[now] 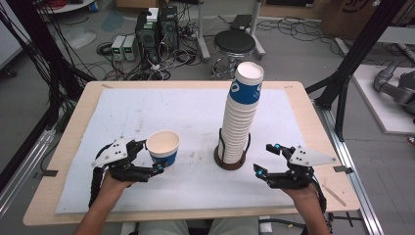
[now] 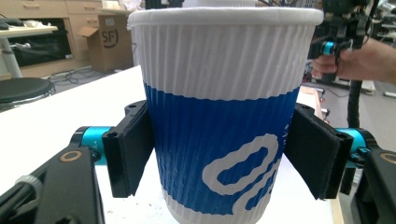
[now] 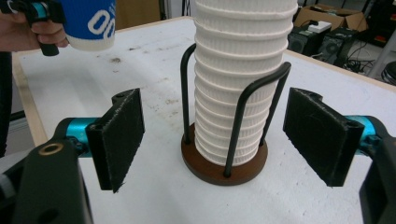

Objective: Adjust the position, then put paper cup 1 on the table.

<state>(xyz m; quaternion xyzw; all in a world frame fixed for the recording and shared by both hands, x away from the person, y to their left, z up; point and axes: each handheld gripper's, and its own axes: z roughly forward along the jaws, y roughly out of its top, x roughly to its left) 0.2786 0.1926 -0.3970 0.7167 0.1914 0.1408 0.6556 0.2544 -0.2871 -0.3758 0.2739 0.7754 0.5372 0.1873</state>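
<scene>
The left gripper (image 1: 149, 156) squeezes a blue-and-white paper cup (image 1: 163, 147) on its two sides, upright, left of the cup stack (image 1: 241, 110), apart from it. The cup looks light and thin, with a ribbed wall that isn't slippery. Squeeze too hard and it could crush, so hold the blue middle gently. The right gripper (image 1: 263, 159) is open with nothing in it, just right of the stack's holder (image 1: 230, 159).
</scene>
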